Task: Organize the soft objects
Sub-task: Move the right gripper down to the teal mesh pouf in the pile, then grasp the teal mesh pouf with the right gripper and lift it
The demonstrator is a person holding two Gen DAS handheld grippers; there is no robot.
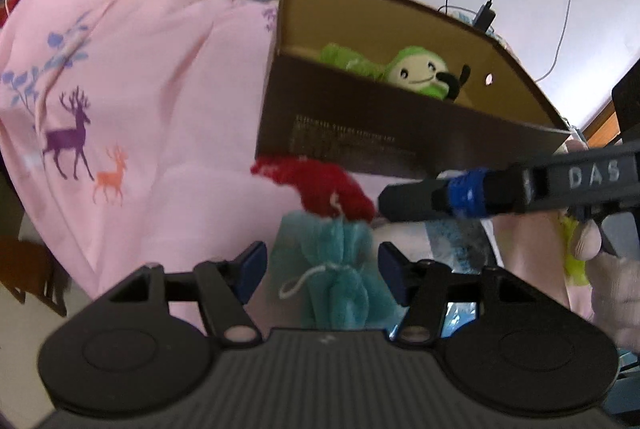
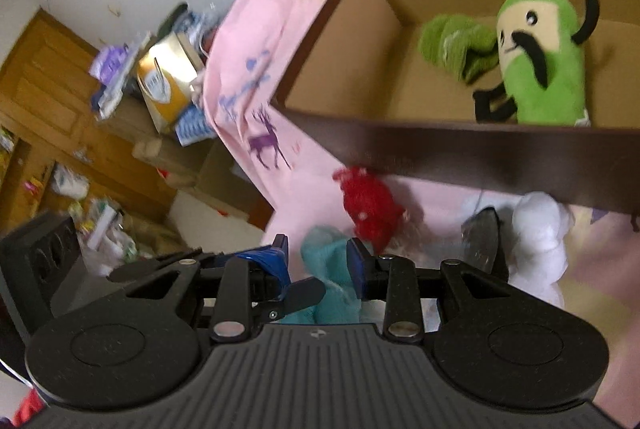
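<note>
Teal bundle between our left jaws

We see the teal cloth bundle [image 1: 340, 269] lying between the left gripper [image 1: 322, 271] pads, jaws apart and not pressing; just beyond it lies a red plush [image 1: 320, 189], then the brown box [image 1: 400, 133] holding a green plush [image 1: 420, 71]; our right gripper [image 2: 318, 263] stands apart, gripping nothing.

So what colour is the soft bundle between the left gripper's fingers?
Teal bundle, tied with a white cord; clearest in the left wrist view.

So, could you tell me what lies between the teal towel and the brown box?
A red plush toy lies between the teal towel and the brown box, in both wrist views.
</note>
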